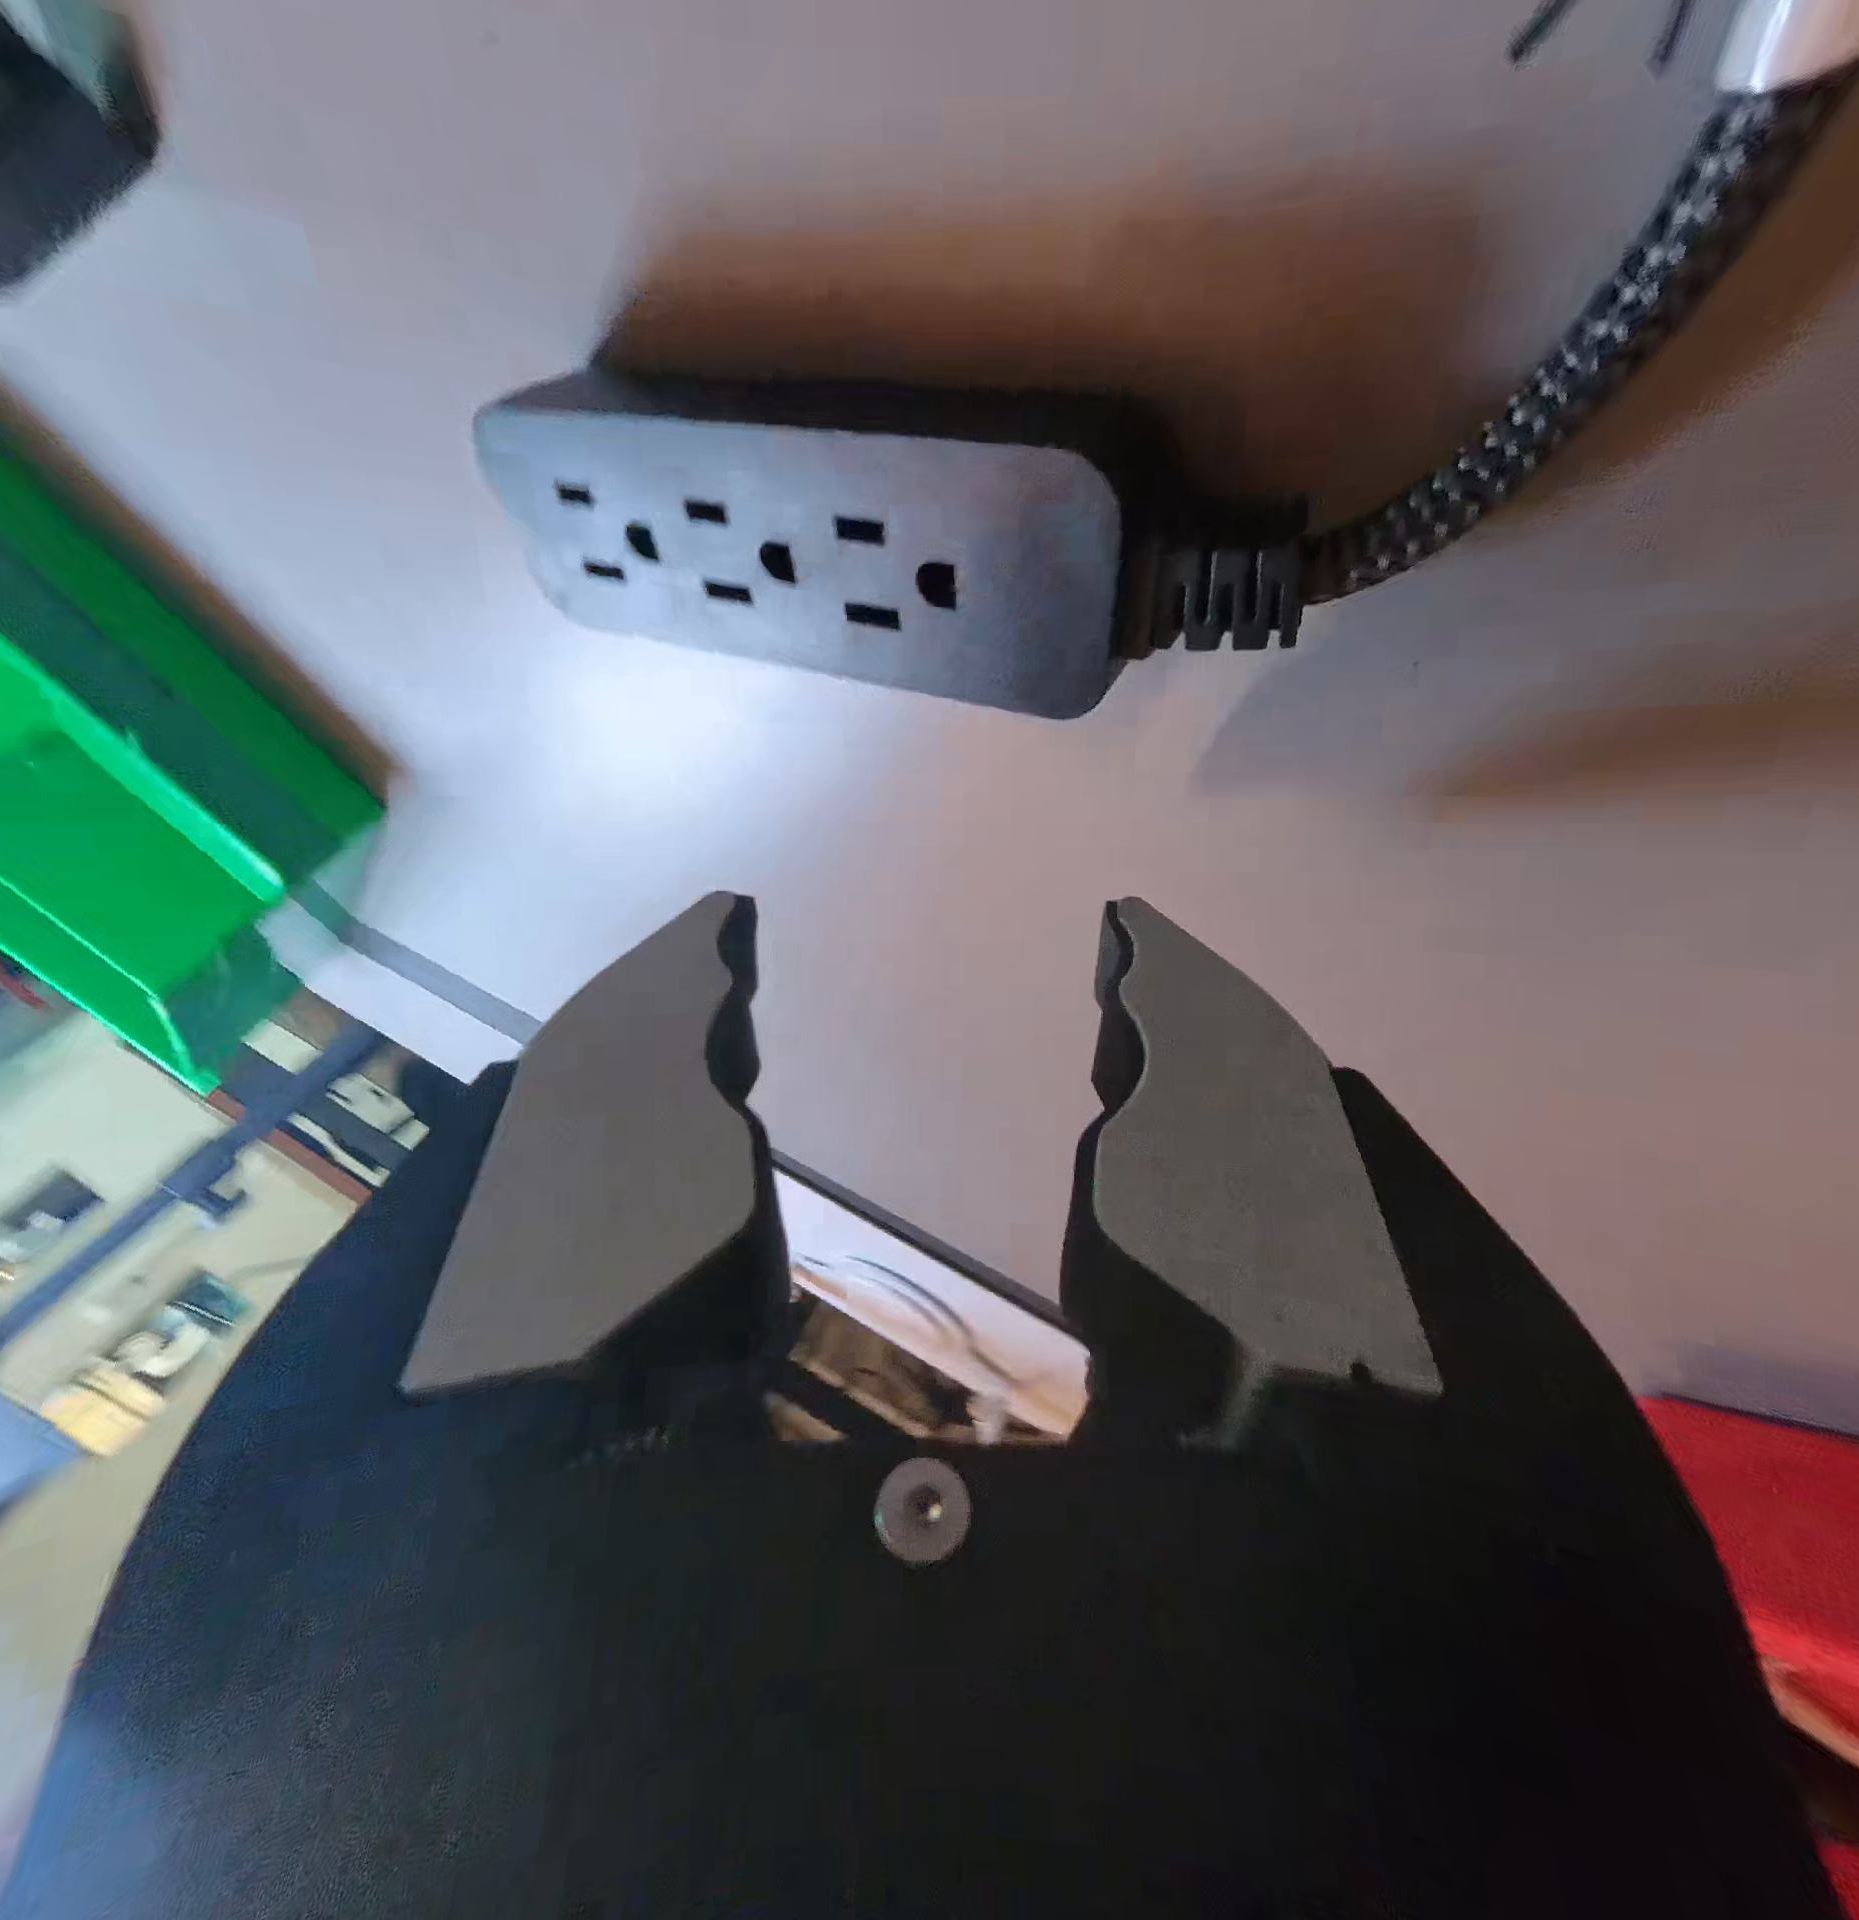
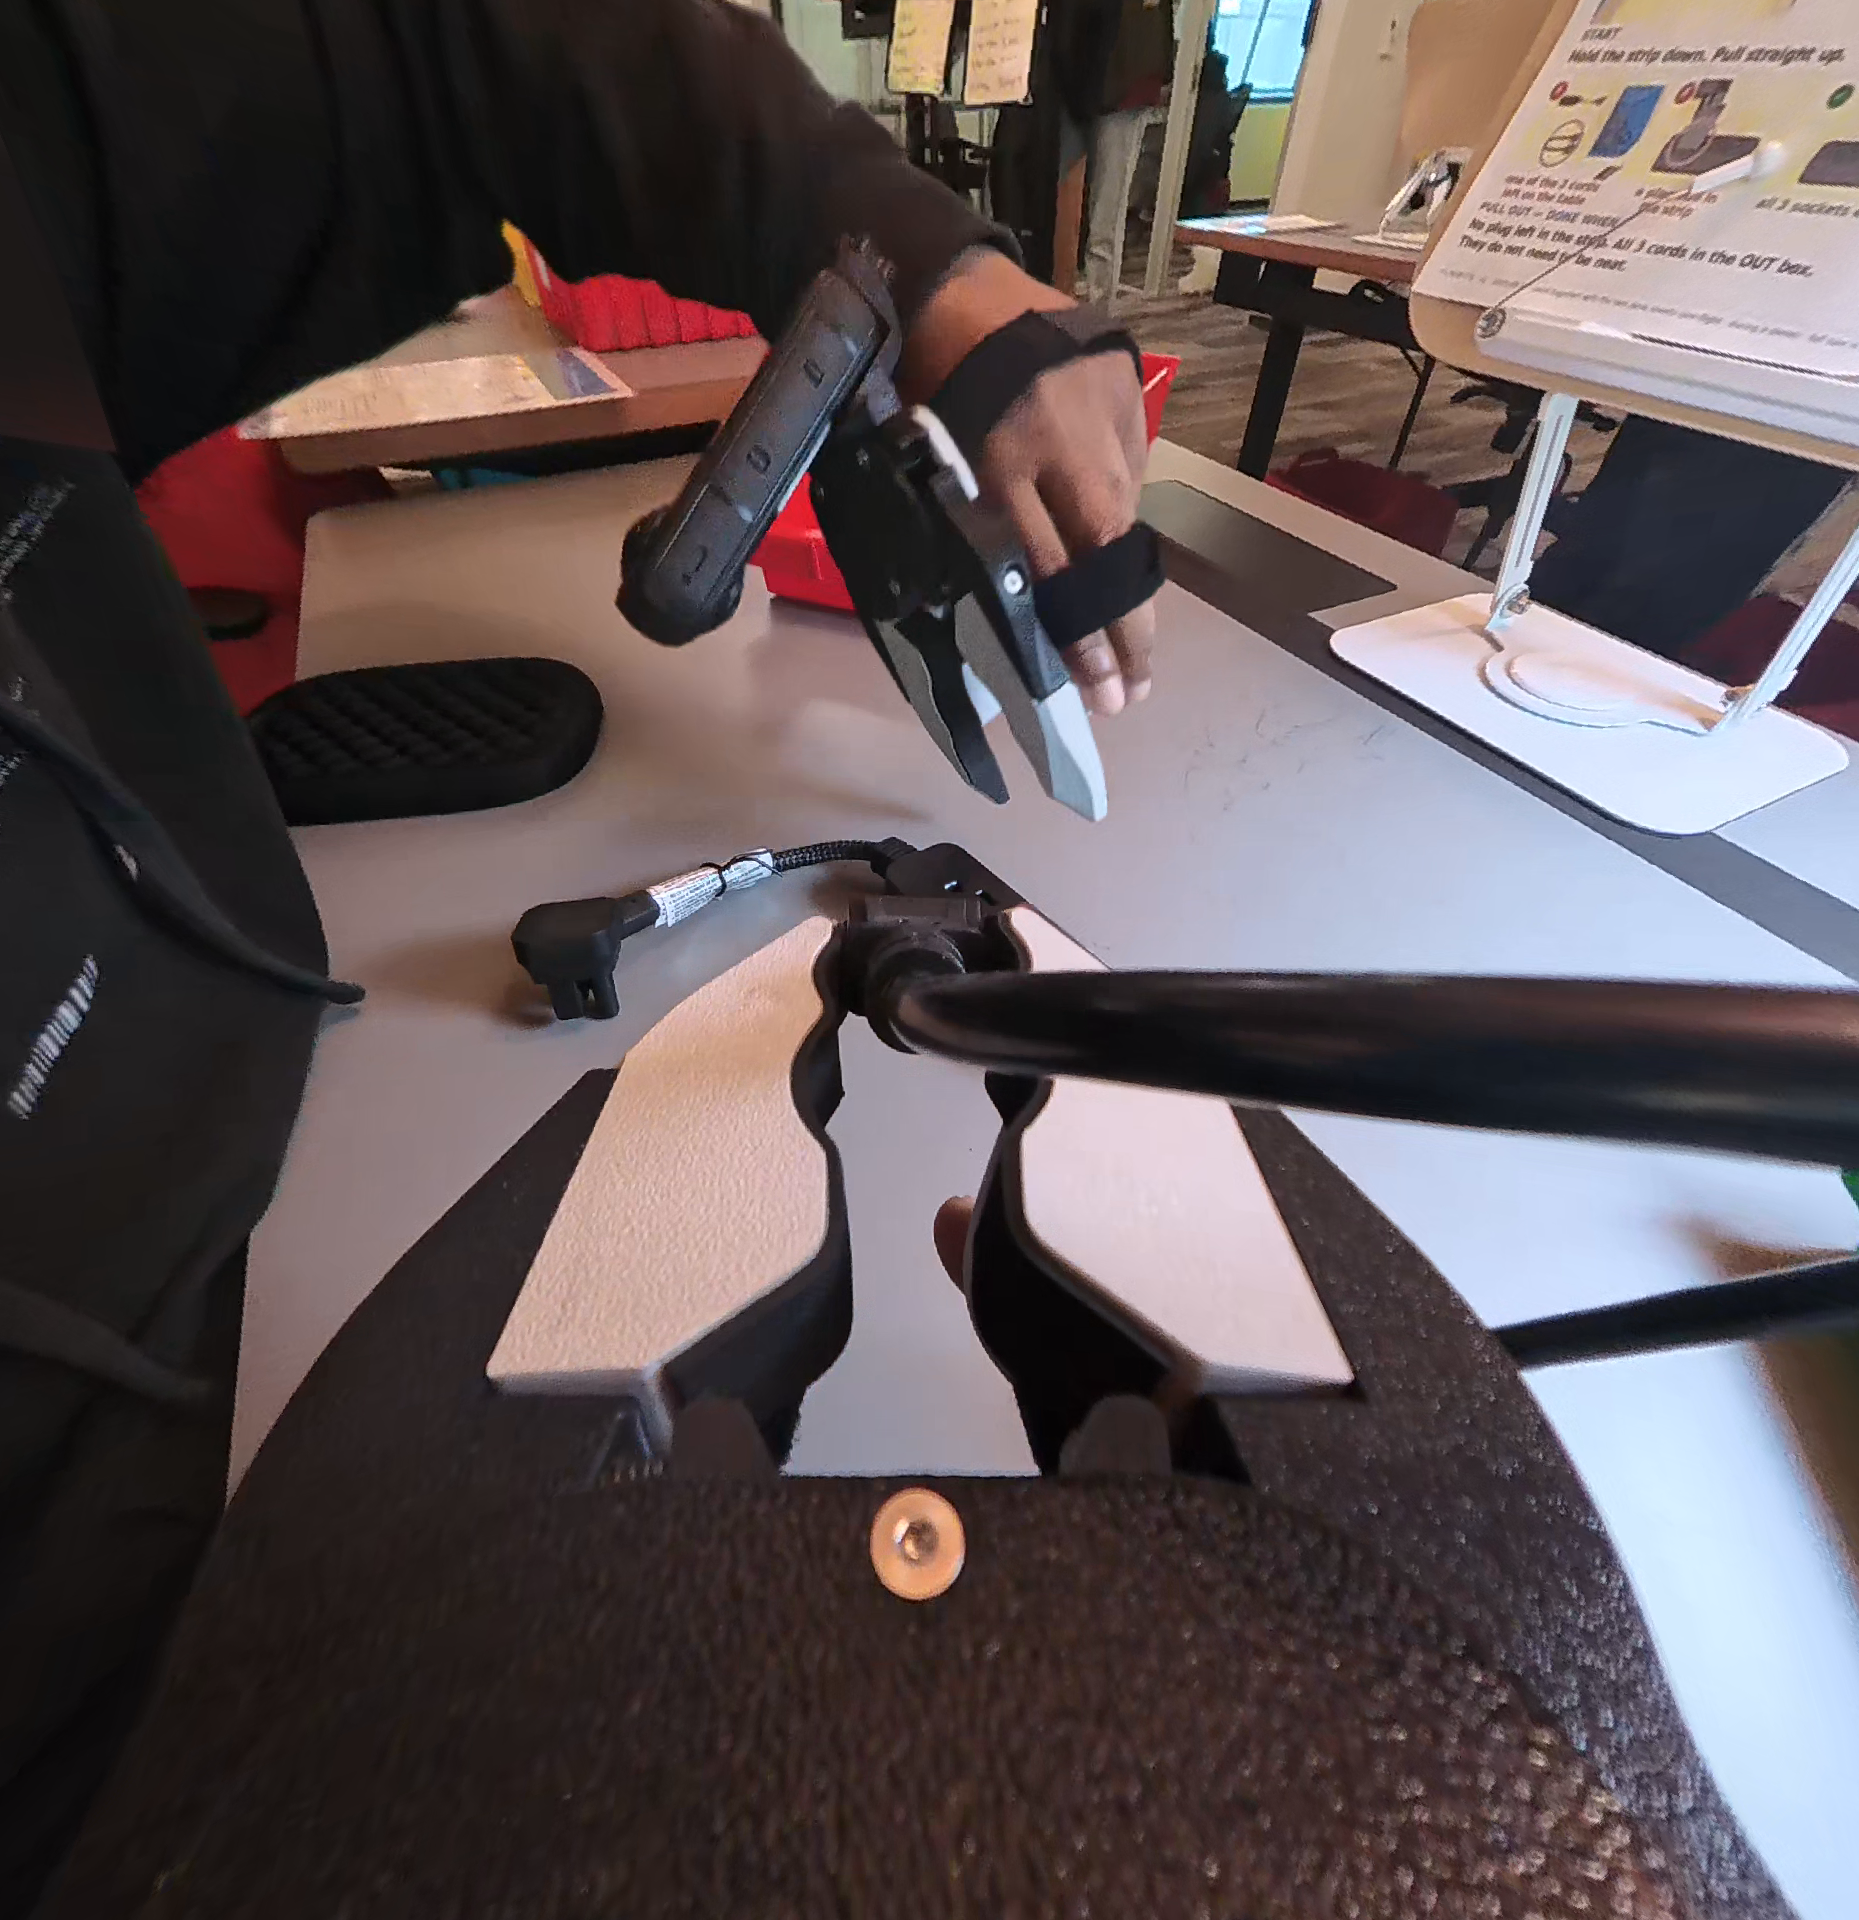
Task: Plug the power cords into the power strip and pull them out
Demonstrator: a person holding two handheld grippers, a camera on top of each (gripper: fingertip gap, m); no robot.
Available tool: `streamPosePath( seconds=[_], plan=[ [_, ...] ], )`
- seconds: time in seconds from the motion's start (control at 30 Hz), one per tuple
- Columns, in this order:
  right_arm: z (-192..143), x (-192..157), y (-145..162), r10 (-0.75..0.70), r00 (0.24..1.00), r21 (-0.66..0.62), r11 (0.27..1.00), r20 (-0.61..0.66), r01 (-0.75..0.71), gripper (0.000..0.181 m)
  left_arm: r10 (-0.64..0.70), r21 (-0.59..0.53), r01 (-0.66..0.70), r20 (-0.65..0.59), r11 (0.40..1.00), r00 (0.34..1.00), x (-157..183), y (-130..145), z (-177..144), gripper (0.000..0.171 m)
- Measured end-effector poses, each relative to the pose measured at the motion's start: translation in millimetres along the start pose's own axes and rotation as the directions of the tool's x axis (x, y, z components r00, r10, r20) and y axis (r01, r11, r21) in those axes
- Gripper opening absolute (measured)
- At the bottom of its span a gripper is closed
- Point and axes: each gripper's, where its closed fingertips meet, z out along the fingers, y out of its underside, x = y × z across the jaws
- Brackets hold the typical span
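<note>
The table fills both views, its near edge cut off behind the grippers. Left of the left gripper a green bin is blurred and cropped. Ahead of that gripper, whose fingers are spread with nothing between them, lies the strip with three bare sockets; its braided cable runs out of frame. The right gripper is clenched on a plug, which hides the strip in the right wrist view. Its cord leaves to the right.

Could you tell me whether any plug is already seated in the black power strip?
No, all three sockets of the black rectangular power strip on the white table show open slots.
</note>
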Motion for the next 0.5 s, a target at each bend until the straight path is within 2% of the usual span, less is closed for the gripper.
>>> streamPosePath(
  seconds=[0.13, 0.23, 0.33, 0.5],
  plan=[
    [-2.3, 2.2, 1.0, 0.013, 1.000, 0.022, 1.000, 0.001, -0.013, 0.027, 0.219, 0.073, -0.223, 0.054, 0.972, 0.974, -0.7, -25.9, 7.0, 0.076],
    [-4.9, 5.2, 1.8, 0.030, 1.000, 0.034, 0.999, 0.000, -0.030, 0.027, 0.307, 0.120, -0.315, 0.078, 0.942, 0.949, -1.7, -41.0, 4.2, 0.082],
    [-6.5, 6.0, 0.7, 0.043, 0.999, 0.045, 0.998, 0.003, -0.043, 0.027, 0.438, 0.142, -0.437, 0.029, 0.888, 0.899, 9.0, -44.3, 9.2, 0.084],
    [-6.8, 3.2, 1.4, 0.042, 0.999, 0.044, 0.998, 0.001, -0.042, 0.027, 0.542, 0.178, -0.537, 0.018, 0.825, 0.840, 0.5, -48.9, 19.3, 0.084]
  ],
)
